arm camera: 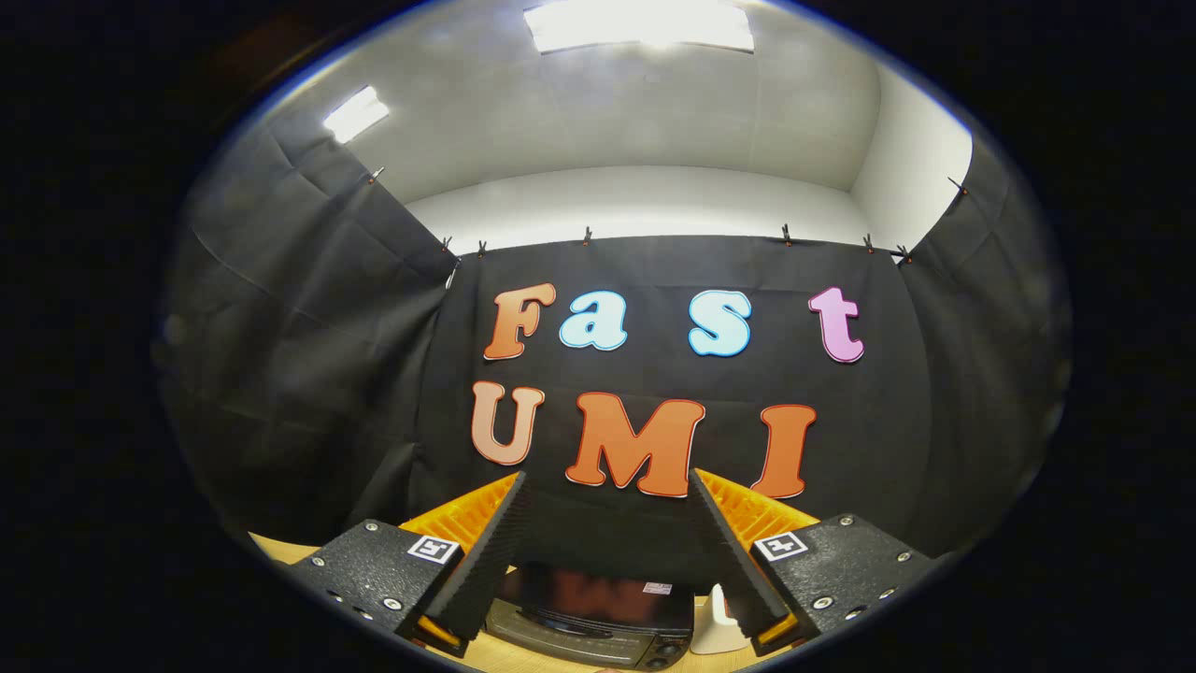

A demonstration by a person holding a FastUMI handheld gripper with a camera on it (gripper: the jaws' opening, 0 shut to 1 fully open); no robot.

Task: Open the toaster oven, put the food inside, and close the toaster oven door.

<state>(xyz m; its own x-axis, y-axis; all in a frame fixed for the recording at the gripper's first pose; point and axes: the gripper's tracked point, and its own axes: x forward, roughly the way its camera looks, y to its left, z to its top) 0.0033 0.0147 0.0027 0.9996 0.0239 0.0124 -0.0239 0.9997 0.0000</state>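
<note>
My gripper (607, 486) is open, its two fingers spread wide and nothing between them. It is raised and points at the black cloth wall. Far below, between the finger bases, a black toaster oven (598, 622) stands on a wooden table (280, 550); I see its glossy top and a strip of its front with knobs at the right. Whether its door is open or shut cannot be told from here. A white object (718, 624) stands on the table just right of the oven, partly hidden by the right finger.
Black cloth walls close the booth at the back and on both sides. Above them a white wall and ceiling with bright light panels (640, 26). The wooden table runs out to the left beneath the left finger.
</note>
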